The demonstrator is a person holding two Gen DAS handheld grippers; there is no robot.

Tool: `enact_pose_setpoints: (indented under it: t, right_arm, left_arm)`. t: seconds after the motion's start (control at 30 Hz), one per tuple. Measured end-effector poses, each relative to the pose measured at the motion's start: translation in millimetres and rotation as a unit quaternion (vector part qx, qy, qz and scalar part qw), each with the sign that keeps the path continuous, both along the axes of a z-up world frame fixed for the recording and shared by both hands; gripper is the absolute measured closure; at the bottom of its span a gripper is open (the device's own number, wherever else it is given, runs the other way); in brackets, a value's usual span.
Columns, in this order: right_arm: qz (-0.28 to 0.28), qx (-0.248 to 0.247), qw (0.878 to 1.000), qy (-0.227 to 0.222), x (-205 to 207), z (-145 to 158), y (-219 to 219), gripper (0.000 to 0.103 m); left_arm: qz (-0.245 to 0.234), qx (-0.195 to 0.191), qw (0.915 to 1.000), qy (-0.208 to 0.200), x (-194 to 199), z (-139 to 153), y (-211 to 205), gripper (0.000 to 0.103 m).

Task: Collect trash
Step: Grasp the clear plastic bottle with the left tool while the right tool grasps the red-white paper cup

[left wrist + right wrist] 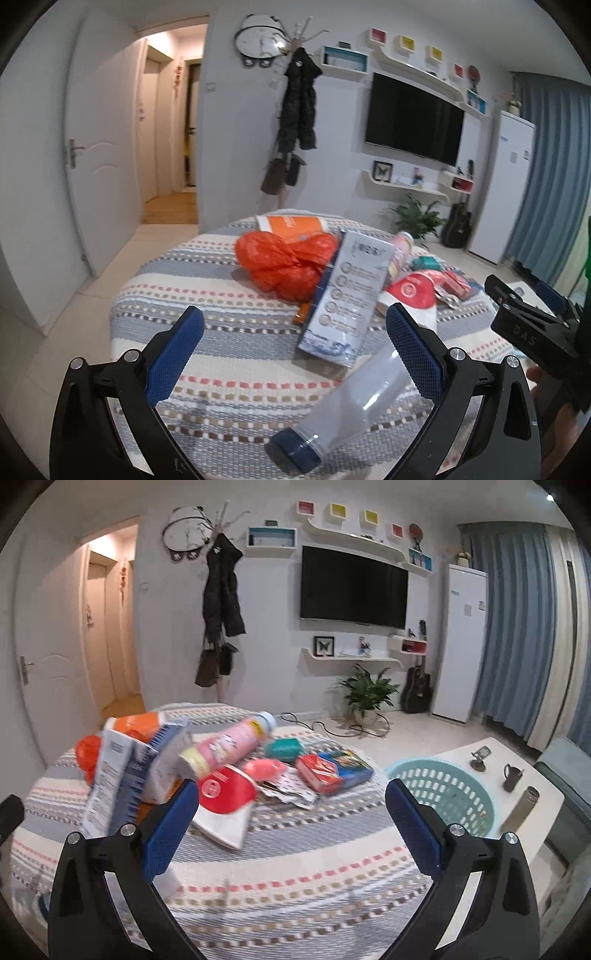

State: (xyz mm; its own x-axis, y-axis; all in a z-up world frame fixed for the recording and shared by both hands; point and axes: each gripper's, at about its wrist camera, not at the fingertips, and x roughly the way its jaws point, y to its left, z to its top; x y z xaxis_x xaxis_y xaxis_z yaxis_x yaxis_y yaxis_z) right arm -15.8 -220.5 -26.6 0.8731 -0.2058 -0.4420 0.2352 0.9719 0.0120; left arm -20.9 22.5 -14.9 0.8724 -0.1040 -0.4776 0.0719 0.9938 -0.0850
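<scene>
Both grippers have jaws wide open, holding nothing. The left gripper [295, 354] should dip to the clear bottle [351, 402] at lower middle — squeeze its middle gently.

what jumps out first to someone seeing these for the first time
The crumpled orange plastic bag in the trash pile on the striped tablecloth catches the eye first. Next, the clear bottle with a blue cap lying near the open left gripper, and the turquoise basket at the right.
</scene>
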Motion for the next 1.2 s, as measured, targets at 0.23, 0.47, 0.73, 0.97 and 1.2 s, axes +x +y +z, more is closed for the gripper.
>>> enact_pose_setpoints:
  t: [0.23,0.47,0.73,0.97,1.2]
  right_arm:
    - [-0.012,-0.008,1.000,-0.002,-2,-1,-20,0.007]
    - [-0.005,-0.005,1.000,-0.001,-1,0,-28,0.008]
    - [0.023,-0.008,1.000,0.003,0,-1,-20,0.017]
    - [0.040,0.011,0.999,0.023,8,-6,-20,0.035]
    - [0.077,0.025,0.995,0.058,27,-19,-9,0.035]
  left_arm:
    - [-0.037,-0.003,0.9993,-0.002,-1,-7,-9,0.007]
    - [-0.071,0.006,0.9975,0.006,1,-14,-19,0.007]
    - [-0.123,0.029,0.9909,0.047,9,-29,-19,0.008]
    - [-0.156,0.027,0.9850,0.070,11,-39,-30,0.008]
    - [-0.177,0.059,0.9755,0.118,28,-58,-45,0.016]
